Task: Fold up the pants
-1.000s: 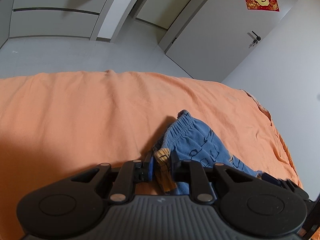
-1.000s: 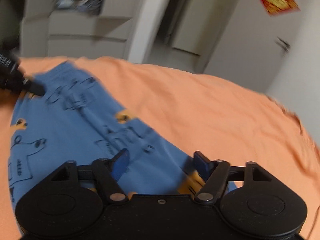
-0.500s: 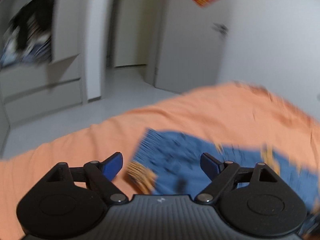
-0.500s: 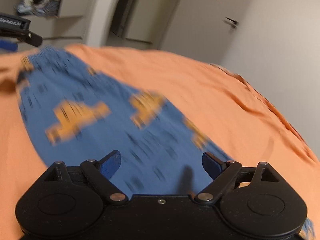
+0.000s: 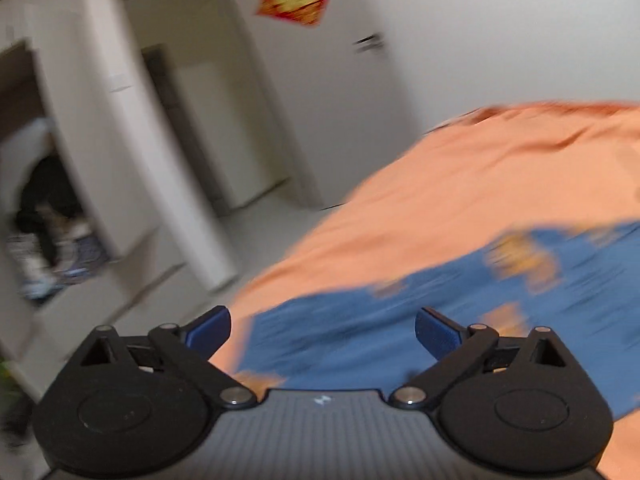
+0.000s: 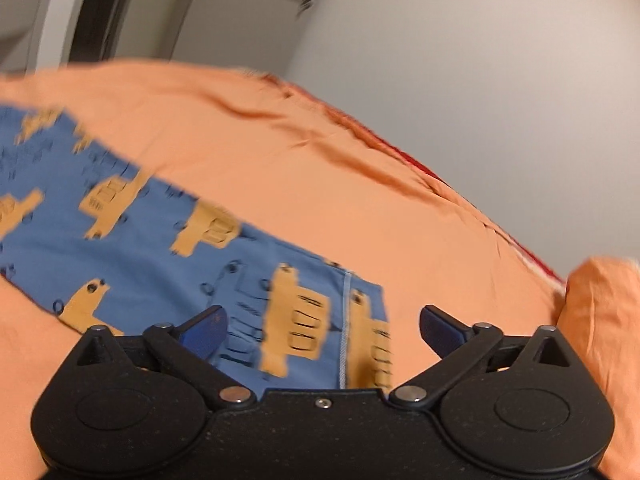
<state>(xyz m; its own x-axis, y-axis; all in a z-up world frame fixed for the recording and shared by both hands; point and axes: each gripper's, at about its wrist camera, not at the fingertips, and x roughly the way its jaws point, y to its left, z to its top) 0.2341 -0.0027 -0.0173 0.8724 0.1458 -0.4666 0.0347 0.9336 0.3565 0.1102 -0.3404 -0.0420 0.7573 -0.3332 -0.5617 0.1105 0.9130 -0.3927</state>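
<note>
The pants point(image 6: 132, 240) were pinched by the left gripper point(image 5: 322, 328) before; now they lie flat on the orange sheet point(image 6: 340, 184). Both grippers have just been opening. The right gripper point(image 6: 322, 330) is spread wide too, above the pants' hem, gripping nothing. A door point(image 5: 332, 92) stands behind

Both the left hand-held gripper point(image 5: 322, 330) and the right hand-held gripper point(image 6: 323, 330) have just been opening, jaws spread wide, nothing pinched between them.
</note>
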